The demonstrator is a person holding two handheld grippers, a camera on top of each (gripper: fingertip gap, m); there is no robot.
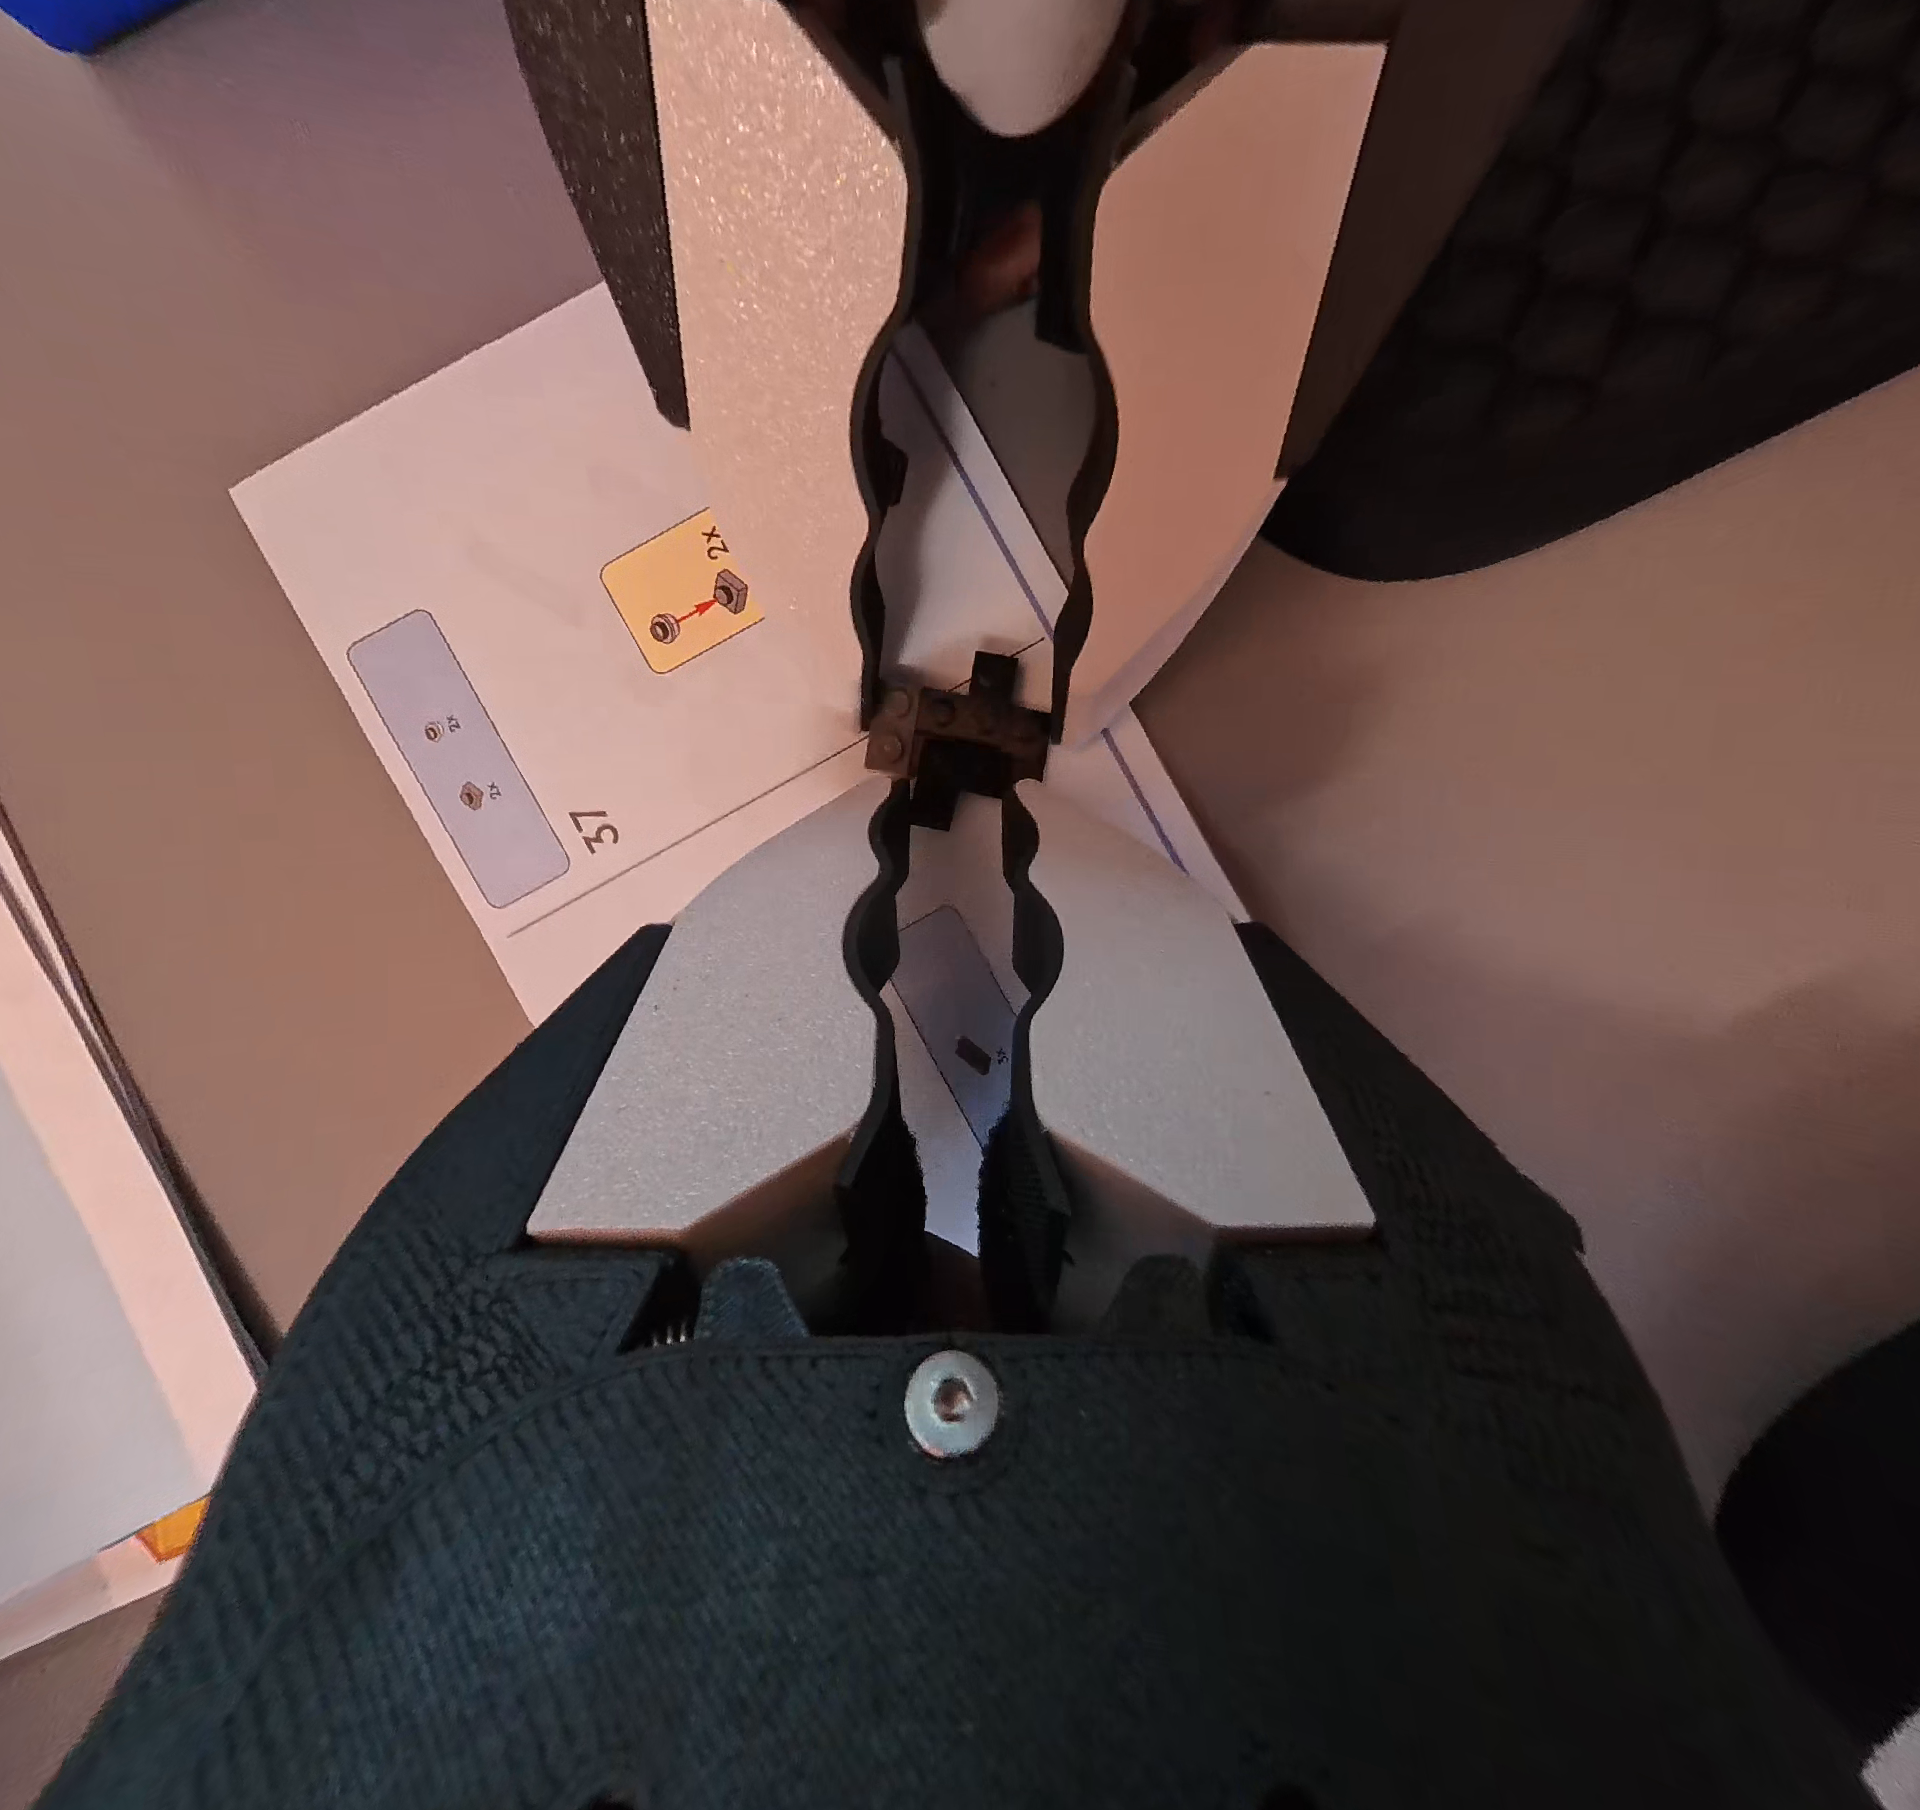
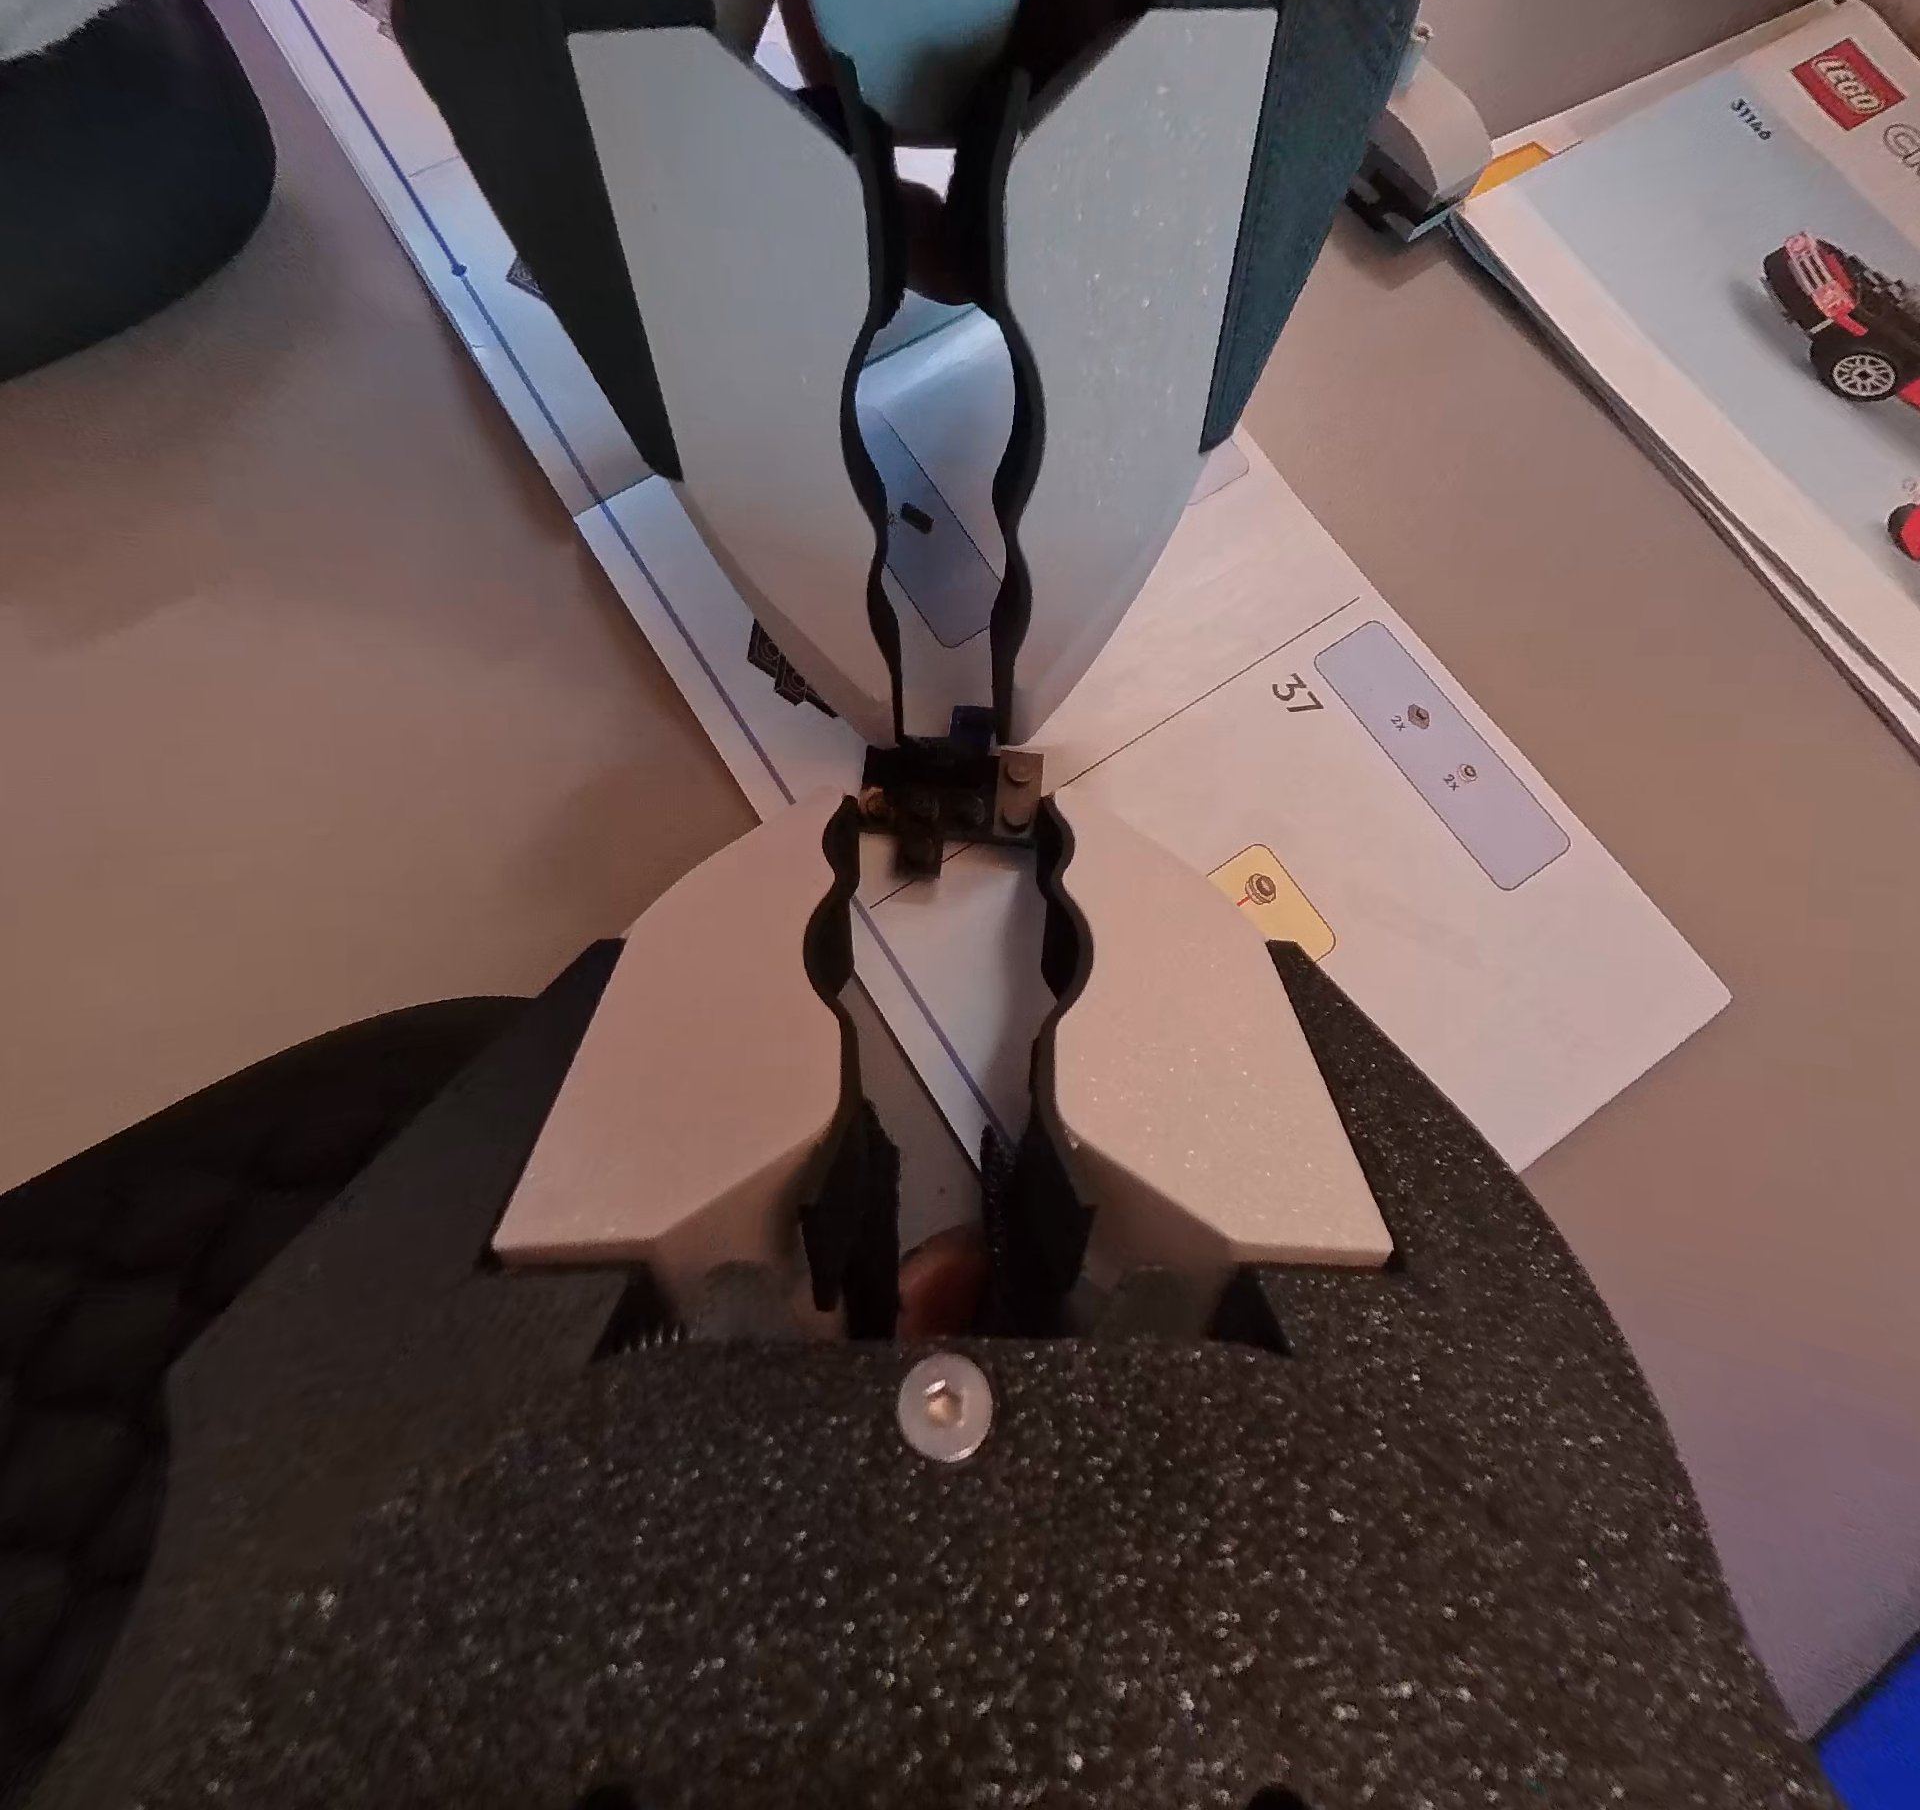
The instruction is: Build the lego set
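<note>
The left hand-held gripper point(image 1: 951, 804) and right hand-held gripper point(image 2: 951, 815) meet tip to tip, both pinching the black brick cluster point(image 1: 961, 726), its long axis crosswise between them, above the booklet point(image 1: 499, 534).

We see a black-and-grey brick assembly point(image 1: 961, 721), our claws' white fingers point(image 1: 748, 1064) with black wavy edging, a white instruction page point(image 1: 468, 555) with yellow and pale-blue boxes, a beige surface point(image 1: 1558, 825).

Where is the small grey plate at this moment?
The grey plate sits at the left end of the black lego piece in the left wrist view, at its right end in the right wrist view, between both grippers' tips above the open manual.
</note>
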